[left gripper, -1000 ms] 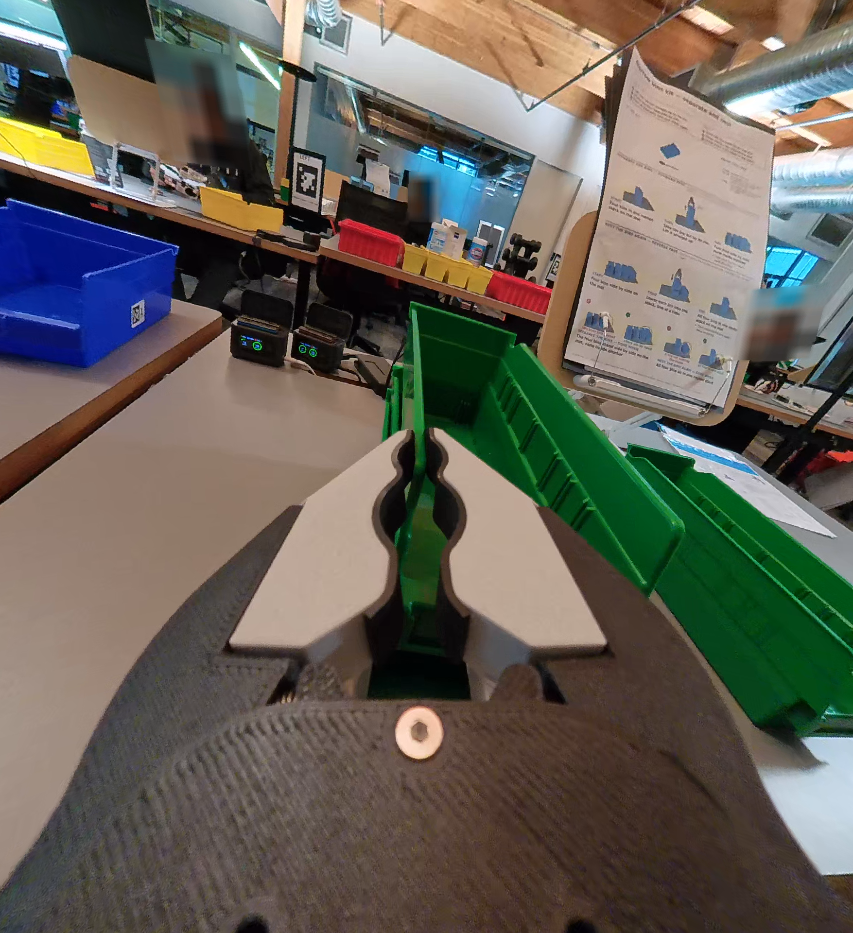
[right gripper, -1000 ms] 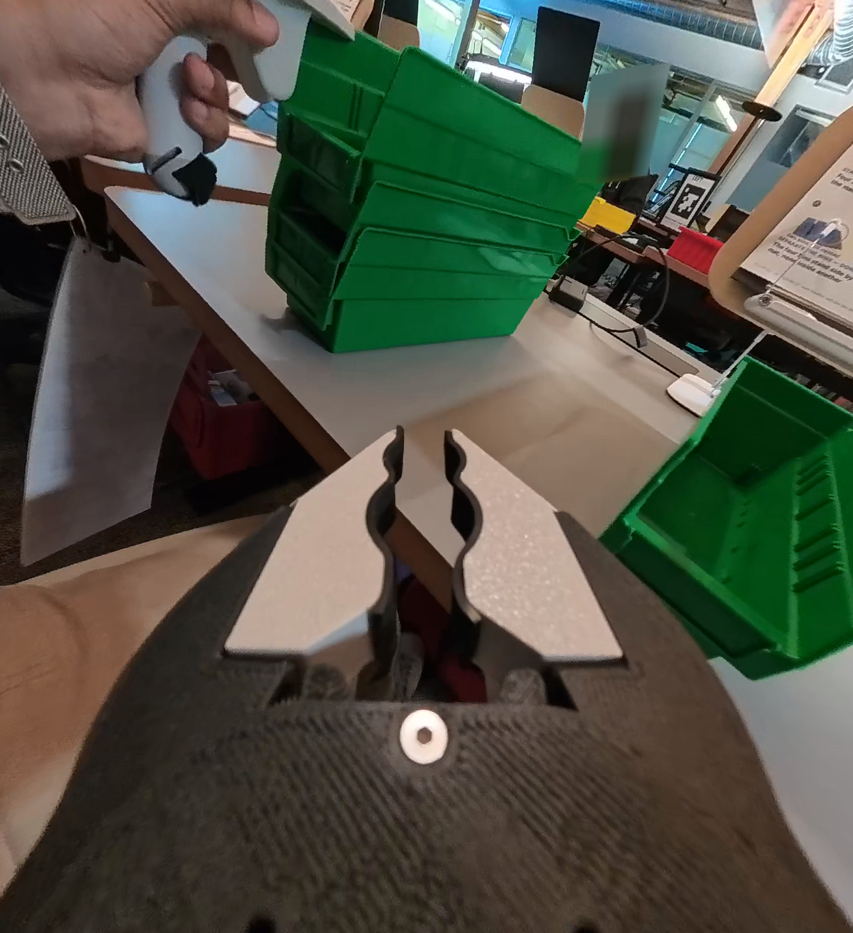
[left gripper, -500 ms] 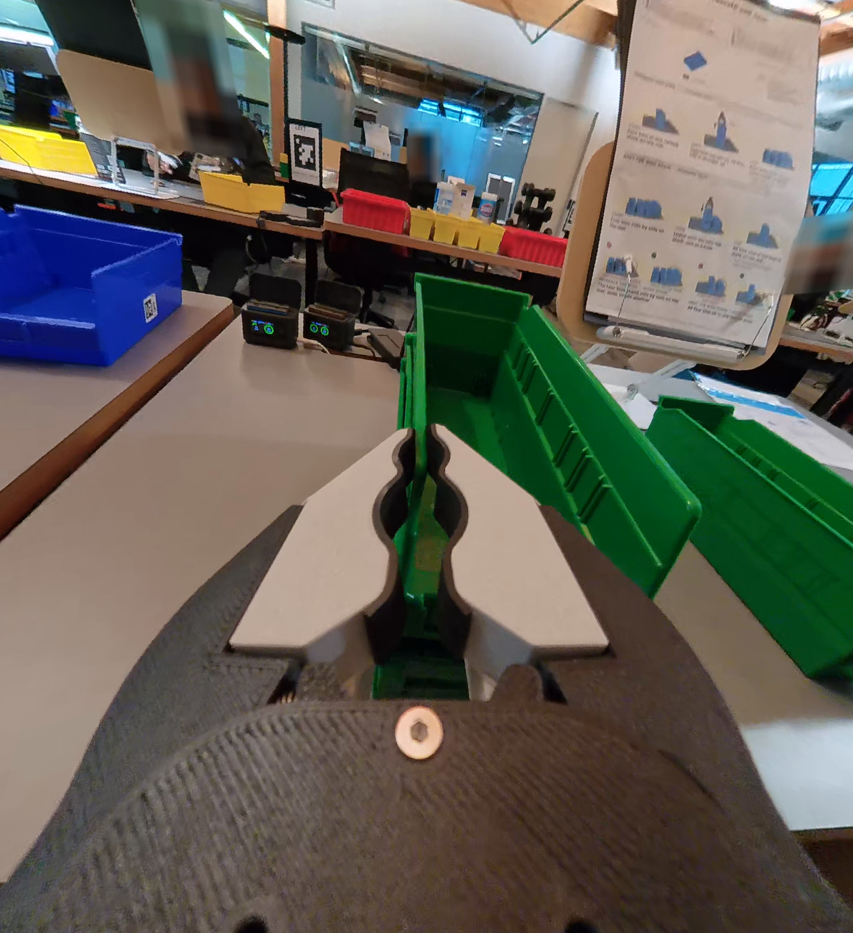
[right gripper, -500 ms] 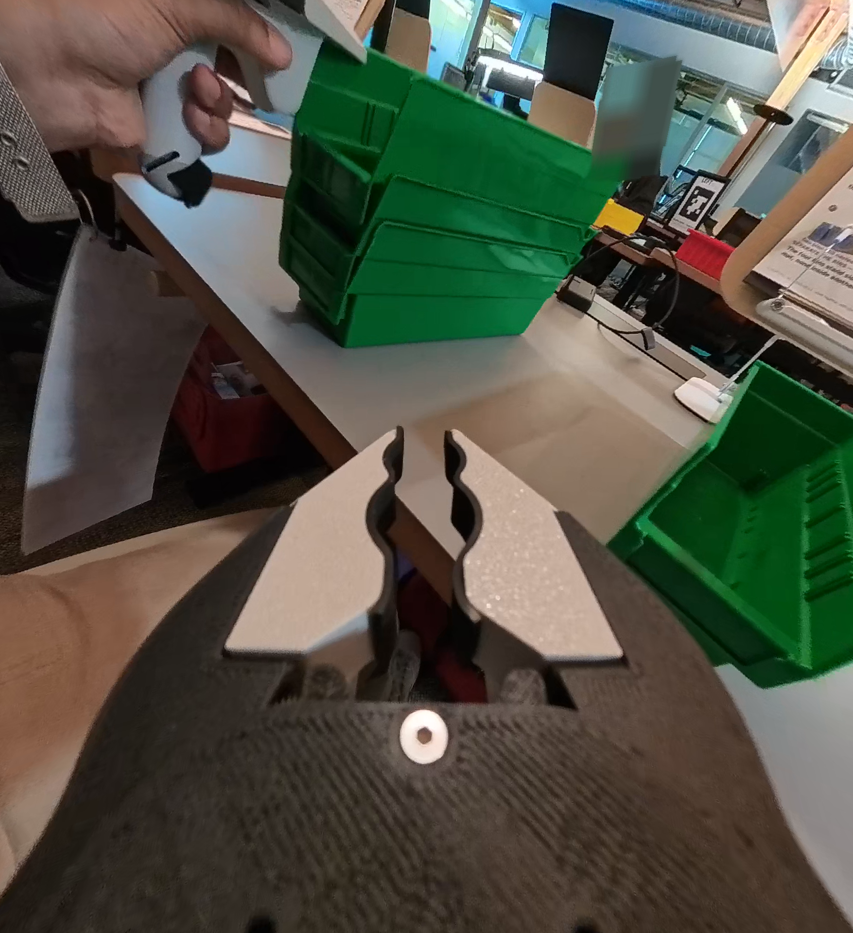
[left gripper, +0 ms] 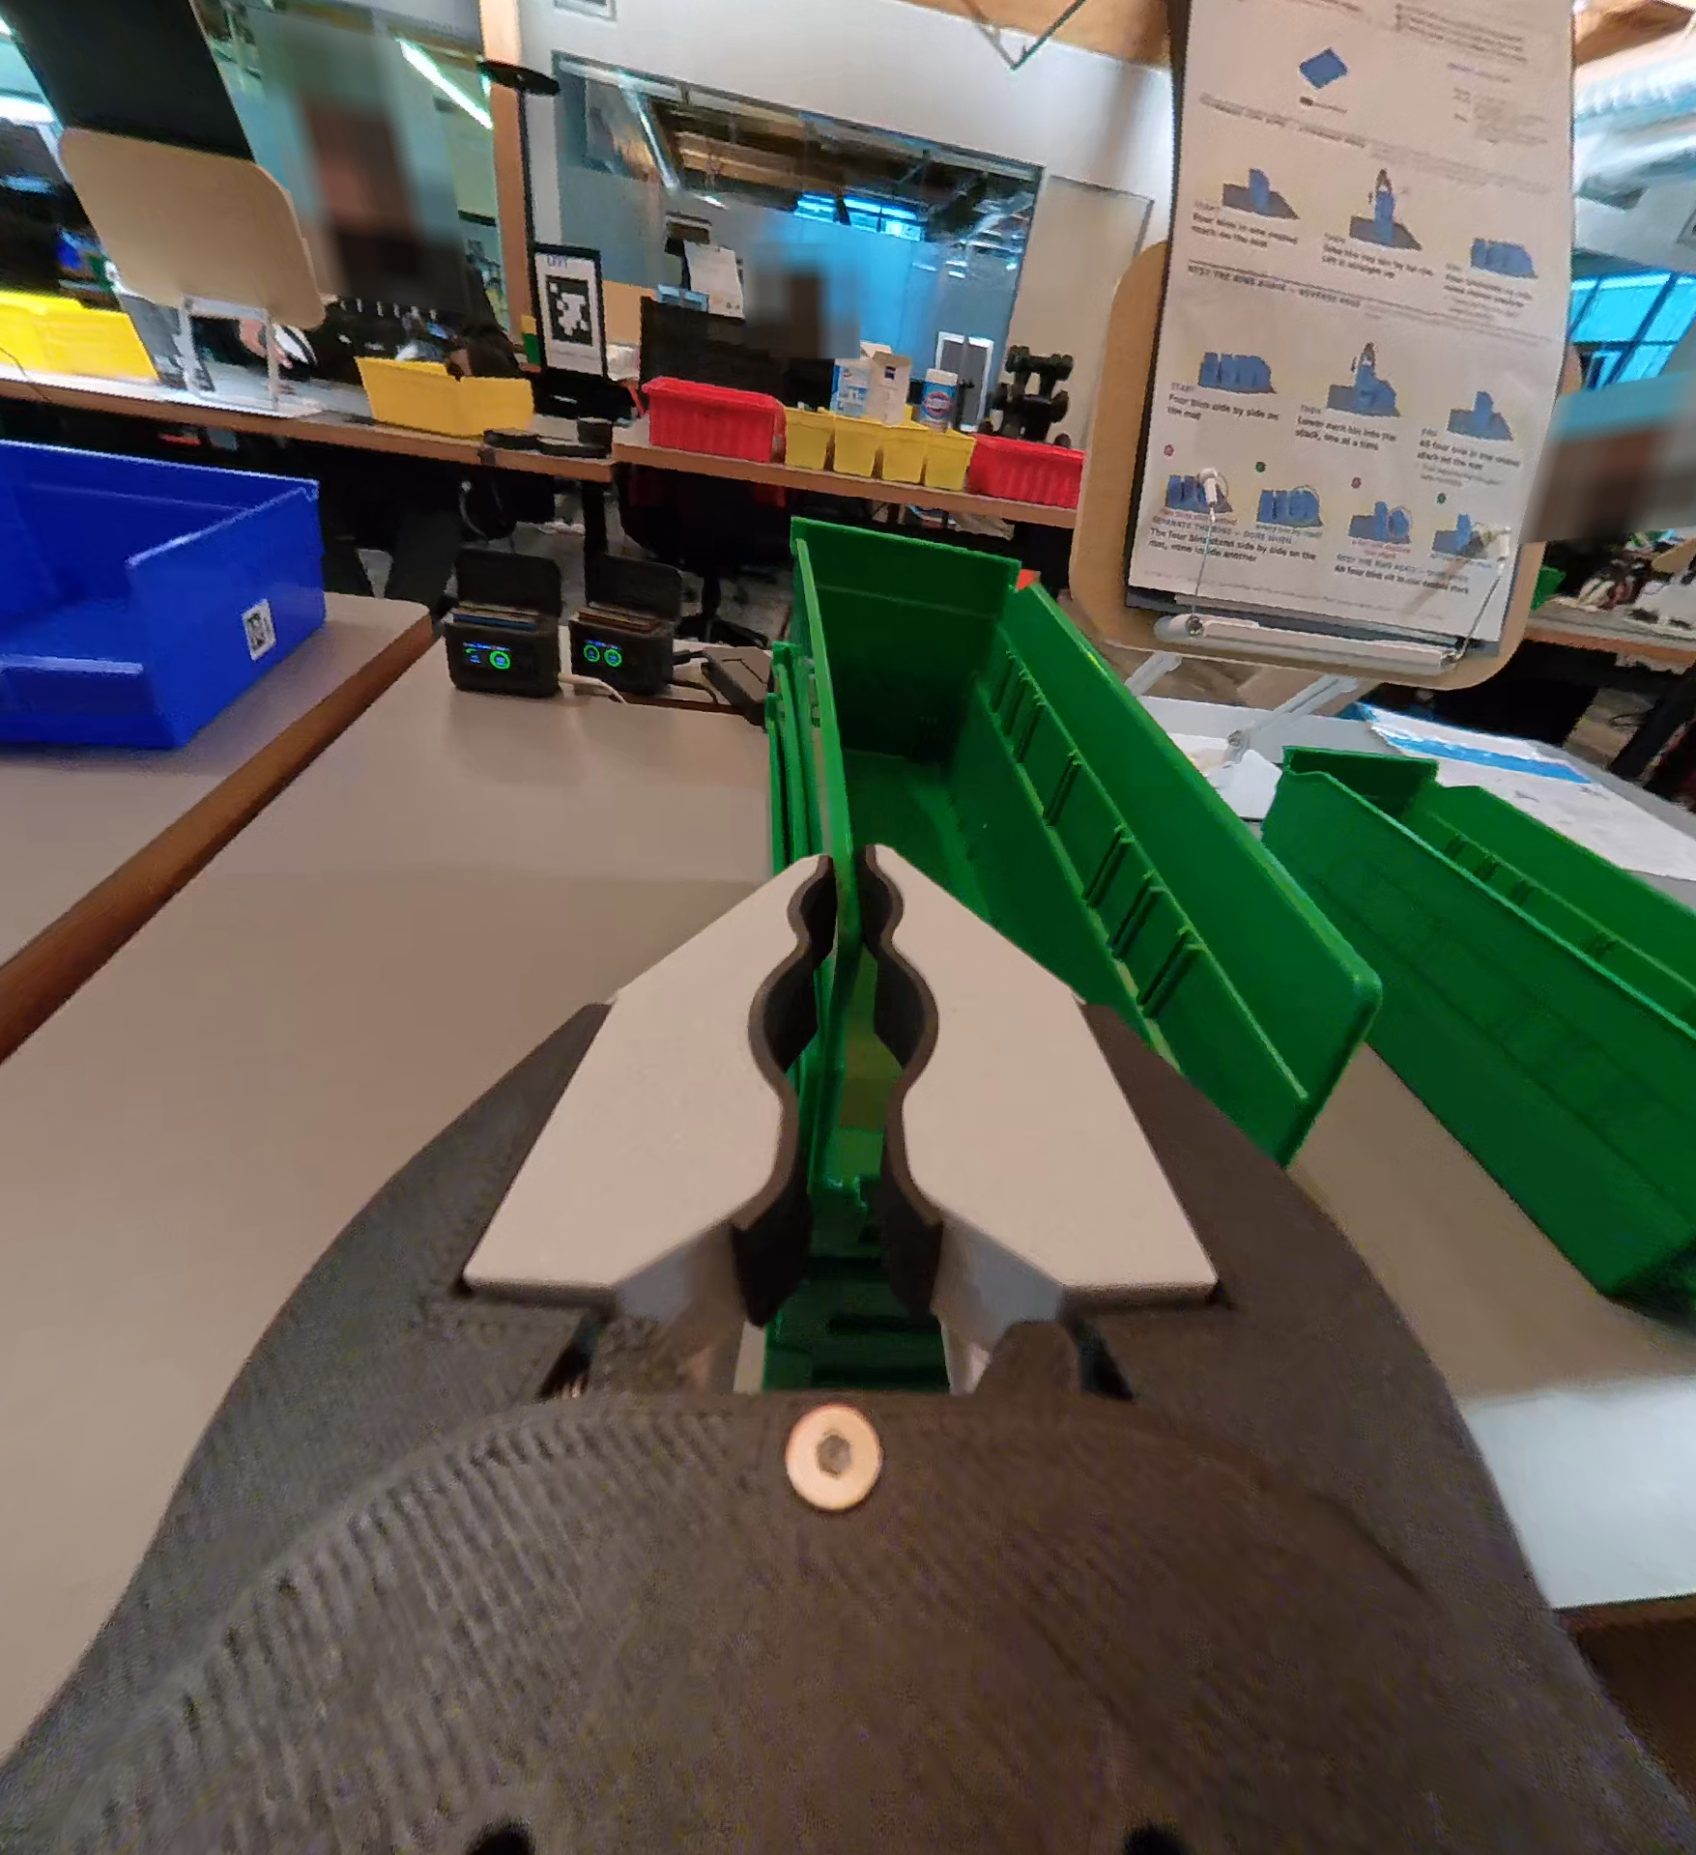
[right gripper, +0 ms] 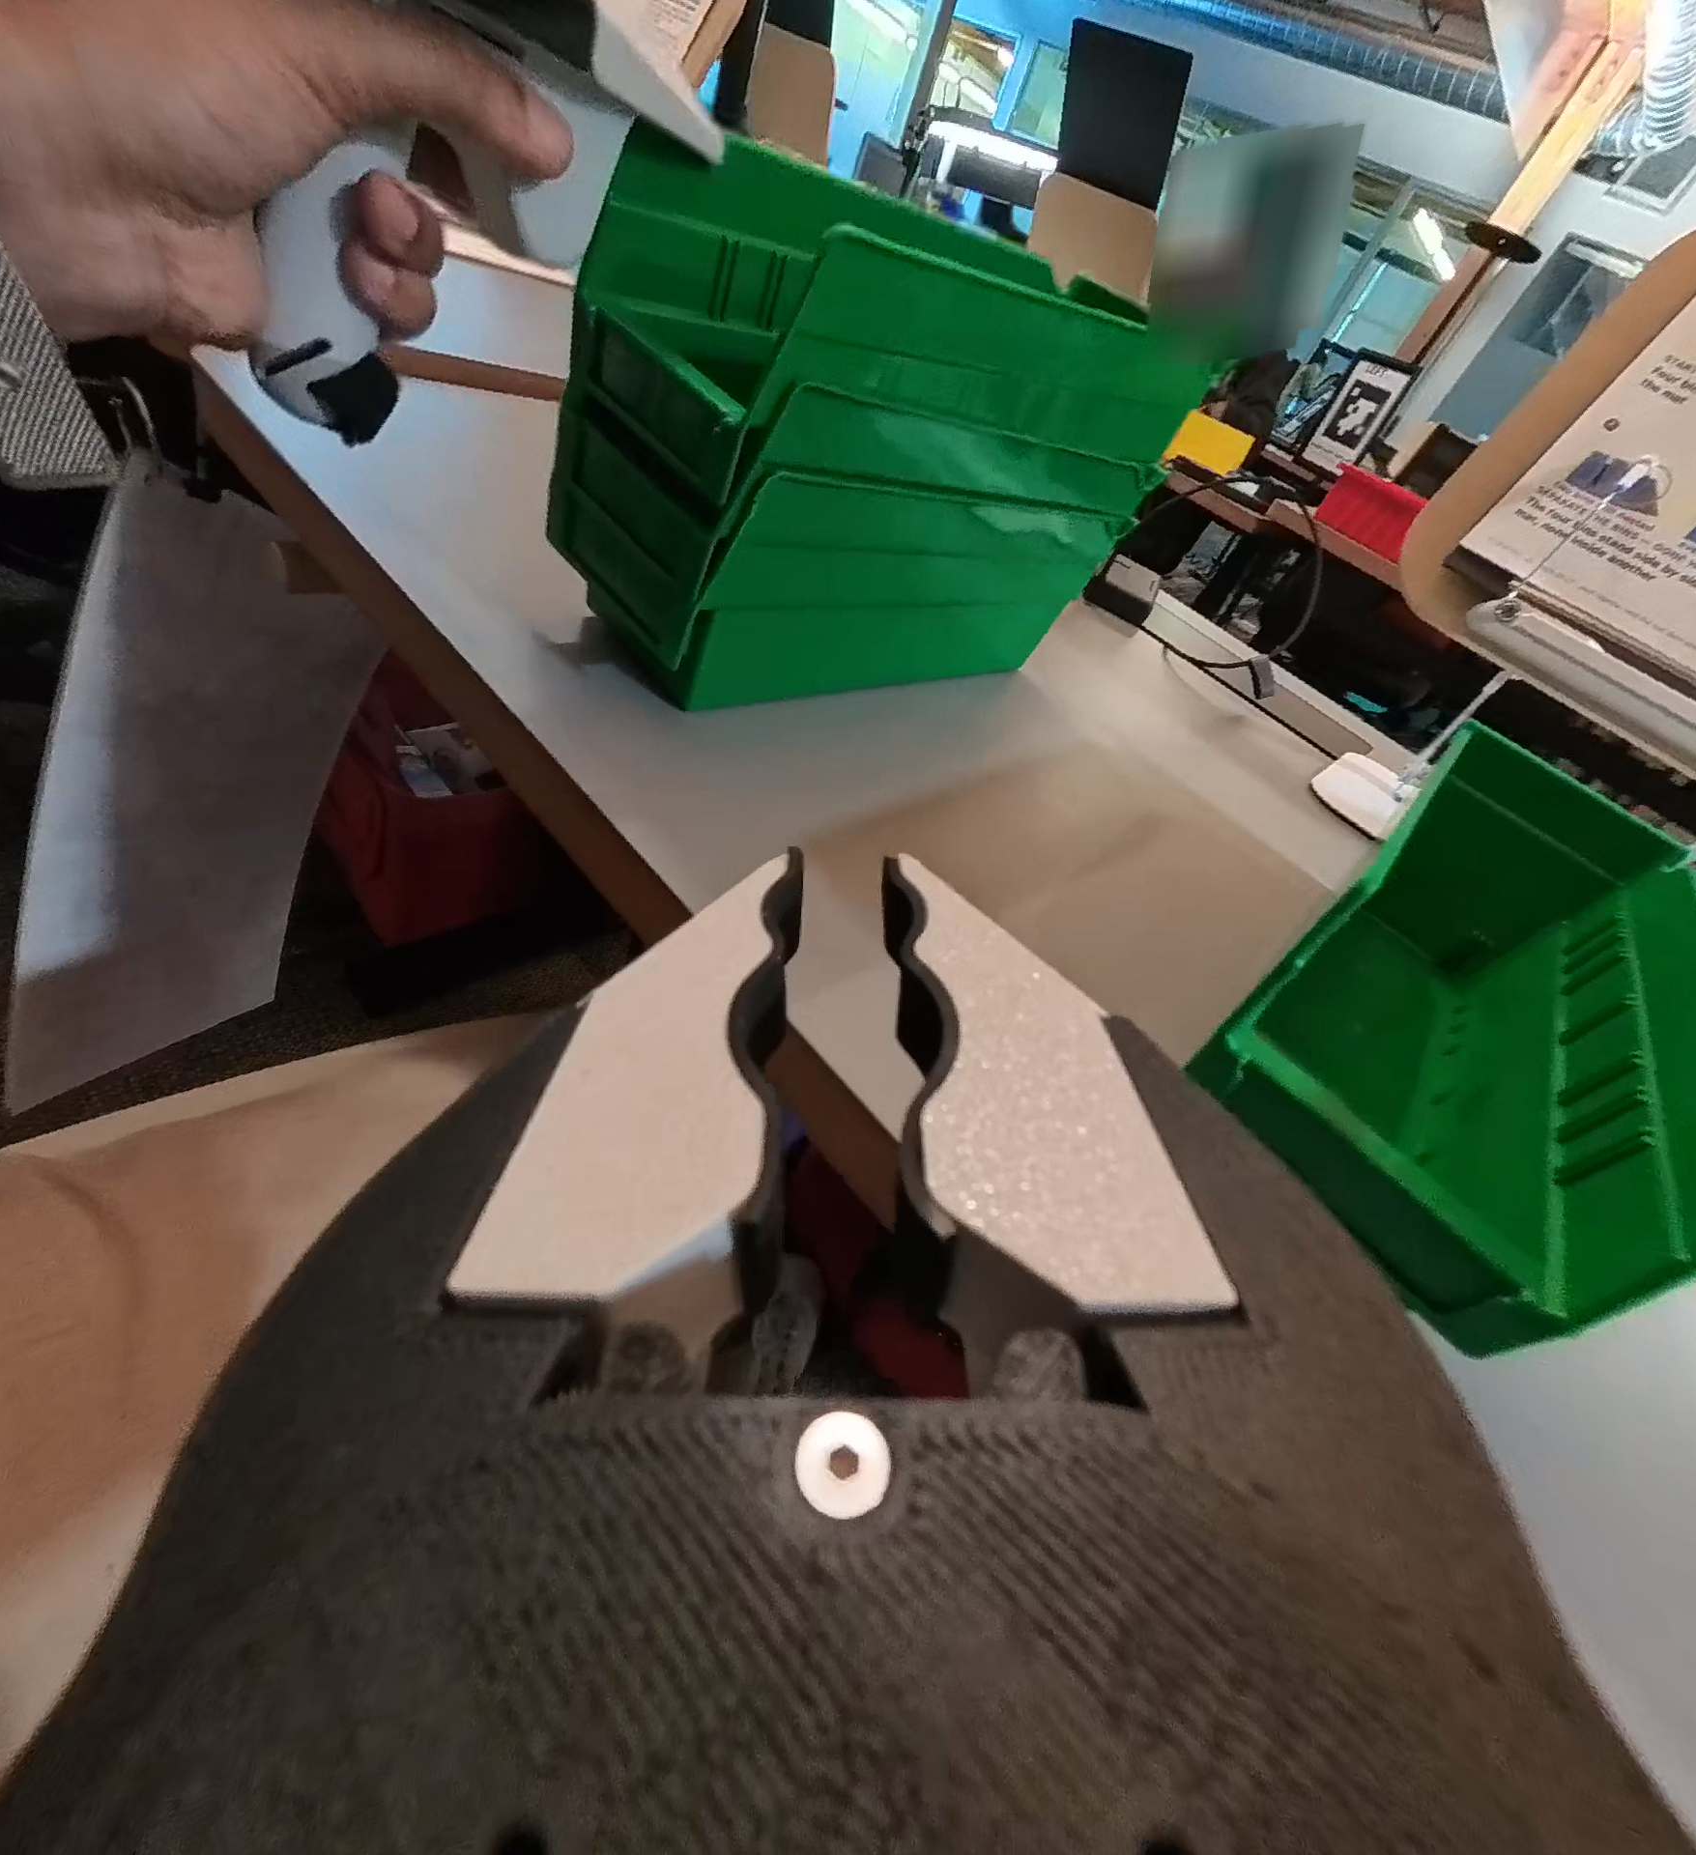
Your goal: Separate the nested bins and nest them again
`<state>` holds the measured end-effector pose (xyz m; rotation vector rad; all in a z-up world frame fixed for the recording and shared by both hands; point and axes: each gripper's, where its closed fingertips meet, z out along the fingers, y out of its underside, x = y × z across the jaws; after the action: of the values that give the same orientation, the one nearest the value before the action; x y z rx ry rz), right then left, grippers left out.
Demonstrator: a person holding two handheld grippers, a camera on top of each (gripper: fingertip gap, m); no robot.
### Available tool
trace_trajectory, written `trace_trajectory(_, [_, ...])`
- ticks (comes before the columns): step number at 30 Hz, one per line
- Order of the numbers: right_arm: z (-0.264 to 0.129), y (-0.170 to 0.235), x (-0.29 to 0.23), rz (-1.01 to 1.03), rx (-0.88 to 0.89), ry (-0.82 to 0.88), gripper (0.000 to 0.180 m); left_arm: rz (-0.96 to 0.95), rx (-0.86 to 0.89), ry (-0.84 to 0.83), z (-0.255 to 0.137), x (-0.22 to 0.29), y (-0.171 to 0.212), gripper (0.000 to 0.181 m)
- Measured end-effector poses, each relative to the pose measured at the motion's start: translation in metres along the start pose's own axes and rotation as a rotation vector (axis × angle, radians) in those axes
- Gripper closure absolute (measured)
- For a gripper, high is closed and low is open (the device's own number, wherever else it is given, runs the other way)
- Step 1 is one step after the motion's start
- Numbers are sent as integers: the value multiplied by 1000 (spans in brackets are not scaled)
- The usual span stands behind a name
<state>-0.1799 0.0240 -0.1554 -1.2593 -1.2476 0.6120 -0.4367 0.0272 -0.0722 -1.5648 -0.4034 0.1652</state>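
Note:
My left gripper (left gripper: 851, 873) is shut on the left side wall of a long green bin (left gripper: 1044, 803), the top one of a stack. In the right wrist view a hand holds that gripper (right gripper: 341, 301) at the stack's upper left; the top bin (right gripper: 924, 331) sits tilted in the stack of green bins (right gripper: 874, 592). A separate green bin stands alone on the table to the right (left gripper: 1546, 1004), also in the right wrist view (right gripper: 1486, 1104). My right gripper (right gripper: 841, 873) is narrowly open and empty, over the table's front edge.
A blue bin (left gripper: 101, 602) stands on the neighbouring table at left. Two black charger cases (left gripper: 502, 642) sit behind the stack. An instruction board on a stand (left gripper: 1346, 331) is at the back right. A red box (right gripper: 422, 833) is under the table.
The left gripper has tipped forward and down with the top bin, which has sunk lower onto the stack. The right gripper has stayed about where it was, still narrowly open.

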Motion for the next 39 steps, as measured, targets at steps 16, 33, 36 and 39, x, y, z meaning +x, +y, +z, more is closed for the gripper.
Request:
trace_trajectory(16, [-30, 64, 201, 405, -97, 542, 115, -41, 78, -58, -39, 9, -36, 144])
trace_trajectory(33, [-9, -1, 181, 503, 175, 520, 177, -97, -132, 286, -90, 186, 64, 141])
trace_trajectory(36, [-15, -39, 143, 423, 270, 449, 178, -89, -100, 361, -94, 210, 62, 131])
trace_trajectory(39, [-17, -67, 104, 328, 310, 408, 178, -98, -67, 418, -99, 224, 56, 120])
